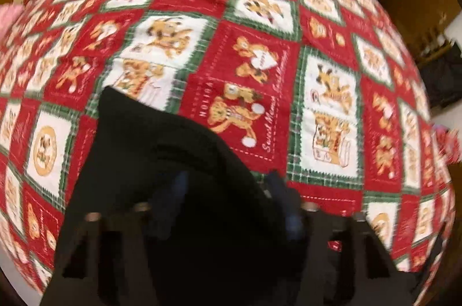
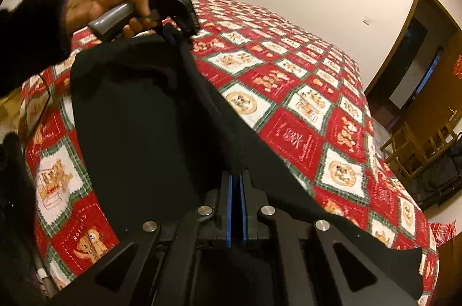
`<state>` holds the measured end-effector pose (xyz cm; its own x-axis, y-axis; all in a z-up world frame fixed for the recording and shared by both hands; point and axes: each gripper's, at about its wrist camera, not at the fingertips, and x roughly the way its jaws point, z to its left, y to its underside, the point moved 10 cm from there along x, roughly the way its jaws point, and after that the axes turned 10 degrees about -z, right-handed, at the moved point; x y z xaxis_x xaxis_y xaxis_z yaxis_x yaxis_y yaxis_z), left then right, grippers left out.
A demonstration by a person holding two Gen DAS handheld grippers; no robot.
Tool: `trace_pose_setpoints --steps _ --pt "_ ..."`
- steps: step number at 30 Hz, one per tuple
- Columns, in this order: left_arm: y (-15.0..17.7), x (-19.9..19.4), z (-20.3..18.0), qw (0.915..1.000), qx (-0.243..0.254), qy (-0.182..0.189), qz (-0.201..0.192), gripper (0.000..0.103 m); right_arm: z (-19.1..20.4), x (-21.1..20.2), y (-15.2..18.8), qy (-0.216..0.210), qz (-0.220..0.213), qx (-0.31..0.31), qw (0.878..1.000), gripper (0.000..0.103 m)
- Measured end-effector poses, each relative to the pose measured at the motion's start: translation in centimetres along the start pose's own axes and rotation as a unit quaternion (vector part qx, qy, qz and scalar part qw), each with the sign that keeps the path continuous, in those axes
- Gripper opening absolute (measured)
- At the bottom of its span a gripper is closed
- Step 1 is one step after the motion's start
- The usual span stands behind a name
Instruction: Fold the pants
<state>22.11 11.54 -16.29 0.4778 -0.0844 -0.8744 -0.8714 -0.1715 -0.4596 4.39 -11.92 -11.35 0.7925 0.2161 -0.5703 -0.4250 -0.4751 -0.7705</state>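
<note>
The pants [image 2: 138,115] are black, soft and limp, and I judge them light enough to sag wherever I do not hold them, so the edge is the place to grip and both ends of it at once. My right gripper [image 2: 236,184] is closed hard on that edge, its blue pads pressed together with cloth between them. My left gripper [image 2: 176,28], seen from the right wrist in my left hand [image 2: 106,5], meets the far end of the same edge, and the cloth hangs from it, so I judge it clamped too (in its own blurred view the blue pads stand apart with black cloth over them, so I cannot be sure). The pants hang between the two, just above the red patchwork bedspread [image 2: 303,115], draping toward it. Black on black hides every seam; I cannot tell waistband from leg, nor how many layers I hold, and the lower part is cut off by the gripper bodies.
</note>
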Motion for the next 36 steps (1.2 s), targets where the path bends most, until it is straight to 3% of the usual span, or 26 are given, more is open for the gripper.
trace_pose_setpoints --steps 3,4,11,15,20,24,26,30,31,33,36 --pt "-0.3 -2.1 0.4 0.9958 -0.041 0.078 -0.026 0.016 -0.2 -1.1 -1.0 0.008 -0.011 -0.004 1.000 0.004" --pt "-0.4 -3.5 0.5 0.9912 -0.056 0.113 -0.039 0.014 -0.1 -1.5 -1.2 0.009 -0.014 -0.004 1.000 0.004" --pt "0.9 -11.3 2.4 0.9738 -0.047 0.176 -0.135 0.014 2.1 -5.2 -1.4 -0.002 -0.028 -0.012 1.000 0.004" --pt "3.2 -14.1 4.6 0.9677 -0.041 0.168 -0.183 0.014 3.8 -5.5 0.3 -0.015 -0.017 0.001 1.000 0.004" --pt "6.5 -14.0 7.1 0.9634 -0.034 0.163 -0.210 0.014 6.4 -5.3 2.3 -0.034 -0.003 -0.006 0.999 0.004" --pt "6.6 -12.7 8.1 0.9732 -0.023 0.134 -0.185 0.014 7.0 -4.6 3.5 -0.030 0.015 -0.021 0.999 0.004" --pt "5.6 -12.9 7.6 0.9751 -0.018 0.140 -0.171 0.023 7.3 -4.4 3.7 -0.030 0.019 -0.027 0.999 0.004" --pt "2.3 -13.5 5.8 0.9796 0.011 0.099 -0.174 0.075 7.8 -3.9 4.7 -0.025 0.025 -0.023 0.999 0.004" --pt "2.0 -13.5 5.7 0.9803 0.016 0.088 -0.176 0.081 7.8 -3.9 5.0 -0.025 0.026 -0.019 0.999 0.004" --pt "1.3 -12.5 5.3 0.9838 0.020 0.061 -0.168 0.081 7.8 -3.9 5.5 -0.021 0.027 -0.015 0.999 0.004" --pt "2.1 -9.6 5.4 0.9922 0.005 0.048 -0.115 0.081 7.8 -3.9 5.7 -0.023 0.026 -0.008 0.999 0.004"
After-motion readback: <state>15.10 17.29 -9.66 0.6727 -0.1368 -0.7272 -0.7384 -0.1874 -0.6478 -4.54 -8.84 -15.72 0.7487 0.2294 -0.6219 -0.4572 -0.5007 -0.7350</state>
